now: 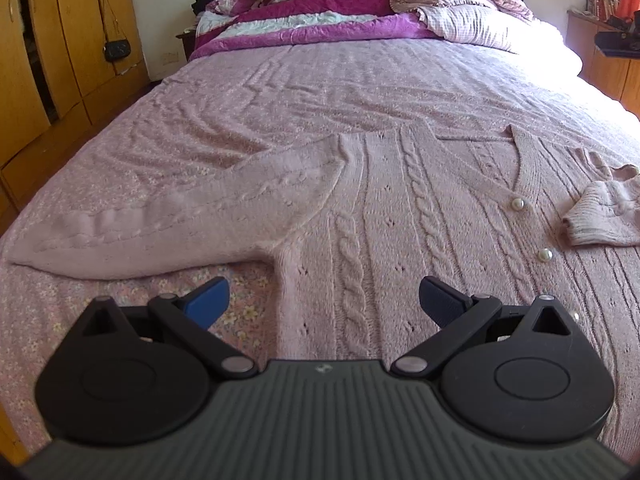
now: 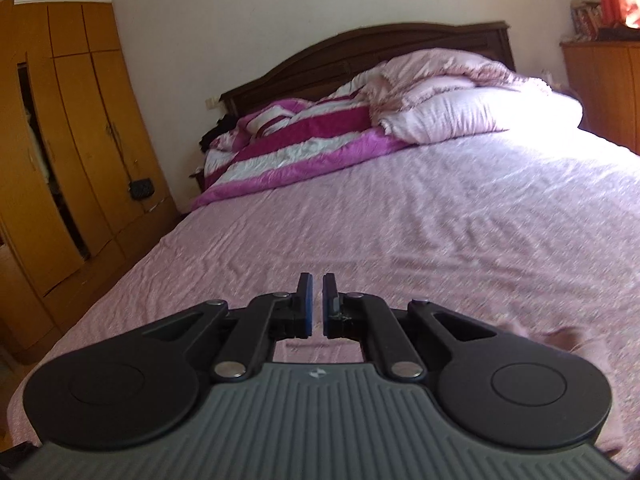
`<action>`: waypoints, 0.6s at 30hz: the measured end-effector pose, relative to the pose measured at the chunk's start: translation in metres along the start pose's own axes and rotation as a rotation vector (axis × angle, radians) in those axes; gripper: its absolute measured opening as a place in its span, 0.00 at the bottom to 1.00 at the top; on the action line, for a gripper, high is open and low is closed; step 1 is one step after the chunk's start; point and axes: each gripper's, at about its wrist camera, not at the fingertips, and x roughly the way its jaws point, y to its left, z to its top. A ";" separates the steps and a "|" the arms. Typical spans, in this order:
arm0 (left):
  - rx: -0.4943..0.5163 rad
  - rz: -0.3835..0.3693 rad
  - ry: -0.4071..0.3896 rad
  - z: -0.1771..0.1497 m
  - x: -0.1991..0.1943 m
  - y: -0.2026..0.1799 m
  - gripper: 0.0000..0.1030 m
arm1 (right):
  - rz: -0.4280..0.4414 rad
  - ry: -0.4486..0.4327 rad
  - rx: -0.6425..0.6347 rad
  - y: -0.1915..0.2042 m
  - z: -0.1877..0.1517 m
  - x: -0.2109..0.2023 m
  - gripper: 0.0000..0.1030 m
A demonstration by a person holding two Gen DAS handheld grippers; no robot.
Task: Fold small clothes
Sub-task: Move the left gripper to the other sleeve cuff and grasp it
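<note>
A pale pink cable-knit cardigan [image 1: 400,208] with pearl buttons [image 1: 517,203] lies flat on the bed, front side up. Its one sleeve [image 1: 160,224] stretches out to the left. The other sleeve's ribbed cuff [image 1: 600,216] is folded in over the body at the right. My left gripper [image 1: 324,300] hovers open over the cardigan's lower edge, nothing between its blue pads. My right gripper [image 2: 316,300] is shut and empty, raised over the bedspread. A blurred pink bit of the cardigan [image 2: 560,340] shows at that view's lower right.
The bed carries a pink bedspread [image 1: 320,92]. Magenta-striped and pink quilts [image 1: 320,12] are heaped at the headboard. Wooden wardrobes [image 1: 48,60] with a hanging black bag [image 1: 117,49] stand along the left. A wooden cabinet [image 1: 600,52] is at the right.
</note>
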 end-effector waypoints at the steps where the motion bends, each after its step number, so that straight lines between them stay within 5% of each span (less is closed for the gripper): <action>1: -0.002 -0.006 0.005 -0.001 0.001 -0.001 1.00 | 0.010 0.021 0.011 -0.003 -0.001 0.006 0.04; 6: 0.021 -0.041 0.011 0.000 0.004 -0.012 1.00 | 0.020 0.115 0.074 -0.019 -0.018 0.008 0.07; 8: 0.034 -0.055 0.010 0.002 0.005 -0.019 1.00 | 0.001 0.135 0.073 -0.032 -0.030 0.005 0.17; 12: 0.025 -0.140 0.016 0.007 0.007 -0.034 1.00 | -0.068 0.169 0.040 -0.056 -0.057 -0.004 0.51; 18: 0.017 -0.237 0.034 0.014 0.017 -0.062 1.00 | -0.155 0.166 -0.005 -0.091 -0.111 -0.026 0.60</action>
